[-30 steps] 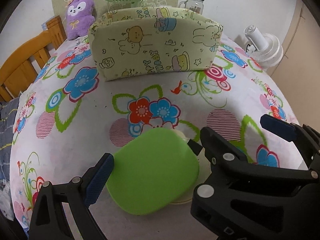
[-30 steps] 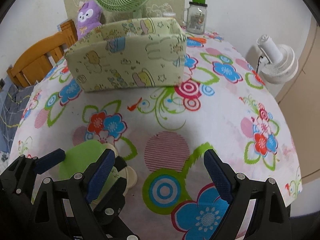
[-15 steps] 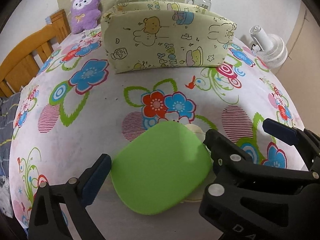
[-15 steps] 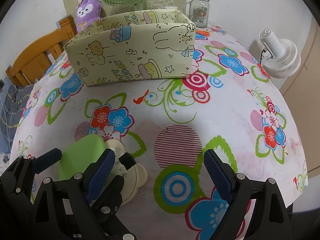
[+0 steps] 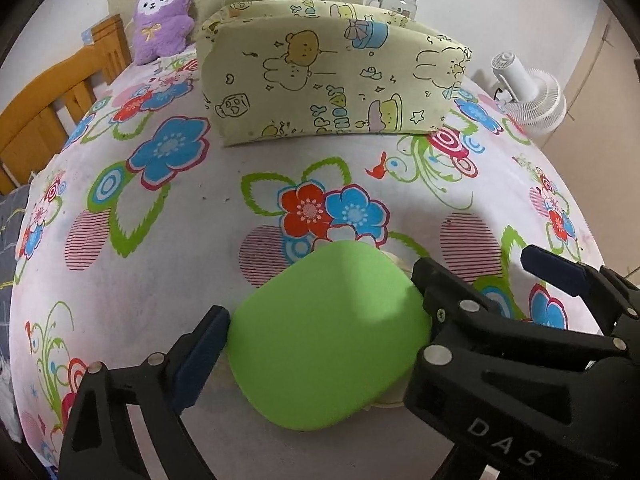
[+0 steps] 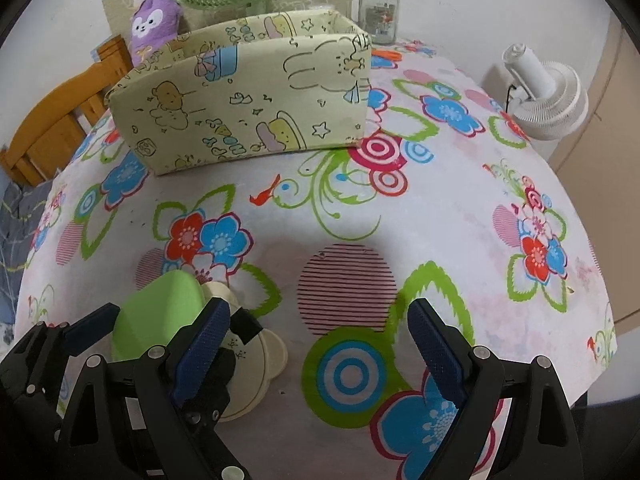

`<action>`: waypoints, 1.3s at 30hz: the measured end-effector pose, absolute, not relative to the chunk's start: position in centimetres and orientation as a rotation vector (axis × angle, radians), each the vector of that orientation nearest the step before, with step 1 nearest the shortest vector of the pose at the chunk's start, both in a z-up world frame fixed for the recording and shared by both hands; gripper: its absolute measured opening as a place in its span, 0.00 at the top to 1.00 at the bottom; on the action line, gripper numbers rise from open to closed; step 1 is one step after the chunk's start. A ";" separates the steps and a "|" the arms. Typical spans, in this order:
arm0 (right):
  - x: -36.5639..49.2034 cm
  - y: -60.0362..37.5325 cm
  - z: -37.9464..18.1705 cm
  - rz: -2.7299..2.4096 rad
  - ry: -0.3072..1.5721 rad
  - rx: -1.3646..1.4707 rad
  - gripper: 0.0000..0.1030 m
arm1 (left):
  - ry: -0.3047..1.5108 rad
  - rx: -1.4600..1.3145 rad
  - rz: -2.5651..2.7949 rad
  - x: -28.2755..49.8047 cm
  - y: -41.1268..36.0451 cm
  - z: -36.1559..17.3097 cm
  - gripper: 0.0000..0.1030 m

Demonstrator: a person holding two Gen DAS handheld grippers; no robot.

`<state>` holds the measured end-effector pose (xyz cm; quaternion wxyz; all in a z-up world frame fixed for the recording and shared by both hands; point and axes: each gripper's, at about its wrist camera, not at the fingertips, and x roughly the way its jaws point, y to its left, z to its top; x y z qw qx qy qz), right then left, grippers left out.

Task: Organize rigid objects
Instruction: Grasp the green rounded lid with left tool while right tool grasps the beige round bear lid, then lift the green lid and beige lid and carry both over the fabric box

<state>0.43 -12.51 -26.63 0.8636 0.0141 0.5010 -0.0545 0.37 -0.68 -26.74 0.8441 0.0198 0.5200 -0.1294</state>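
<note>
From the left wrist we saw the left gripper (image 5: pixel 320 328) spread wide around the green lid (image 5: pixel 328 336), its jaws just easing in, not clamping; the lid lay on the tablecloth (image 5: pixel 160 280) over a cream piece (image 5: pixel 390 398). From the right wrist, the right gripper (image 6: pixel 316 344) stood open and empty – the fabric box (image 6: pixel 244 104) sat well back, contents hidden.

Bright, even indoor light, soft shadows, sharp focus, strong fisheye edge bending.
</note>
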 end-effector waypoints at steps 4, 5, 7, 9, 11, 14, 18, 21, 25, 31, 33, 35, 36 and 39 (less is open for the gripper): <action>0.5 -12.3 -26.5 -0.134 1.043 0.043 0.10 | 1.095 0.057 -0.247 0.5 -0.3 -26.5 0.07; 0.5 -12.1 -26.5 -0.136 1.040 0.042 0.10 | 1.089 0.066 -0.238 0.5 -0.1 -26.4 0.07; 0.4 -11.4 -26.5 -0.129 1.038 0.046 0.10 | 1.085 0.086 -0.227 0.5 0.6 -26.3 0.07; 0.5 -11.0 -26.6 -0.120 1.041 0.058 0.10 | 1.089 0.092 -0.219 0.6 1.5 -26.3 0.07; 0.5 -10.3 -26.7 -0.109 1.046 0.070 0.10 | 1.087 0.102 -0.204 0.6 2.3 -26.2 0.07; 0.5 -9.1 -27.0 -0.088 1.050 0.080 0.10 | 1.081 0.112 -0.189 0.4 3.4 -26.2 0.07; 0.6 -7.9 -27.4 -0.074 1.068 0.067 0.10 | 1.097 0.109 -0.171 0.3 4.5 -26.5 0.07; 0.5 -7.2 -27.7 -0.072 1.076 0.064 0.10 | 1.099 0.116 -0.169 0.1 5.1 -26.7 0.07; 0.3 -6.8 -28.2 -0.098 1.087 0.067 0.10 | 1.104 0.122 -0.176 0.0 5.4 -27.1 0.07; 0.5 -6.5 -28.4 -0.142 1.097 0.039 0.18 | 1.085 0.141 -0.179 -0.2 5.3 -27.1 0.07; 0.5 -6.3 -28.4 -0.162 1.093 0.028 0.18 | 1.077 0.154 -0.176 -0.3 5.1 -27.1 0.07; 0.6 -6.3 -28.4 -0.164 1.091 0.030 0.18 | 1.086 0.147 -0.179 -0.2 5.1 -27.1 0.07; 0.6 -6.3 -28.4 -0.167 1.090 0.031 0.18 | 1.092 0.139 -0.179 -0.1 5.0 -27.1 0.07; 0.7 -6.4 -28.2 -0.179 1.082 0.032 0.19 | 1.094 0.134 -0.177 0.1 4.9 -27.0 0.07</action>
